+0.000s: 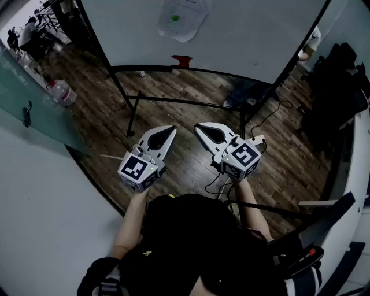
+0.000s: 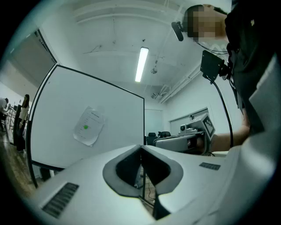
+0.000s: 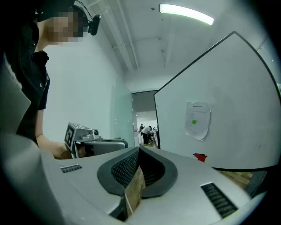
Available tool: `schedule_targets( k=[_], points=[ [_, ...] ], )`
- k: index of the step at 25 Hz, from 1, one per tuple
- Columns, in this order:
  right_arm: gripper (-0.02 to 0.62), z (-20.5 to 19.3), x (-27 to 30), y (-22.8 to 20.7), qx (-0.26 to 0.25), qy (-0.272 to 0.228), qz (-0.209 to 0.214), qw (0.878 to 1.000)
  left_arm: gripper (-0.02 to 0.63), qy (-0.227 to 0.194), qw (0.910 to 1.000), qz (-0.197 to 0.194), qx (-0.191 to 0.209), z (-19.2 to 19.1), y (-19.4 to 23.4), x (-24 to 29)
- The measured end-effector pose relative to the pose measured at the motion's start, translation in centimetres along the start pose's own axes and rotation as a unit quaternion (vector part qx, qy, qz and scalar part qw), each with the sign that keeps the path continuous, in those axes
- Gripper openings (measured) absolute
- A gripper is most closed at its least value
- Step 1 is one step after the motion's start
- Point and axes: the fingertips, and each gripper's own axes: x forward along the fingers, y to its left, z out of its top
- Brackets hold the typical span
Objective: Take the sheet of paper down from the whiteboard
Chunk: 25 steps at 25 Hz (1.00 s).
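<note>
A white sheet of paper [image 1: 182, 17] with a green dot hangs on the whiteboard [image 1: 248, 34], high above a small red object [image 1: 182, 60] on the board's lower edge. Both grippers are held level side by side, well short of the board. My left gripper [image 1: 171, 130] is shut with nothing between its tips. My right gripper [image 1: 199, 127] is shut too. The left gripper view shows the paper [image 2: 89, 126] to the left of the closed tips [image 2: 141, 149]. In the right gripper view the paper [image 3: 197, 120] lies to the right, and a tan strip [image 3: 134, 191] sits in the hollow behind the tips [image 3: 139, 151].
The whiteboard stands on a black frame [image 1: 132, 113] over wood flooring. A water bottle [image 1: 60, 92] stands on the floor at the left by a glass partition [image 1: 34, 110]. Cables [image 1: 272, 113] trail at the right, near dark chairs [image 1: 341, 81]. People sit far off at the upper left.
</note>
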Motion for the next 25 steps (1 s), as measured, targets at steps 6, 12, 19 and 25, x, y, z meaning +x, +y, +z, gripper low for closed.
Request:
schedule_targets(
  k=[6, 12, 19, 25],
  points=[
    [-0.008, 0.4, 0.0, -0.2, 0.011, -0.011, 0.005, 1.000, 0.020, -0.005, 1.0000, 0.002, -0.001, 0.1, 0.2, 0.2],
    [-0.006, 0.6, -0.1, 0.0, 0.013, -0.012, 0.015, 1.000, 0.020, -0.004, 1.0000, 0.006, -0.003, 0.1, -0.1, 0.1],
    [-0.006, 0.7, -0.6, 0.0, 0.011, -0.015, 0.020, 1.000, 0.020, -0.001, 1.0000, 0.010, -0.001, -0.2, -1.0, 0.5],
    [-0.006, 0.3, -1.6, -0.2, 0.013, -0.011, 0.028, 0.999, 0.020, 0.000, 0.9998, 0.018, 0.000, -0.6, -1.7, 1.1]
  ],
)
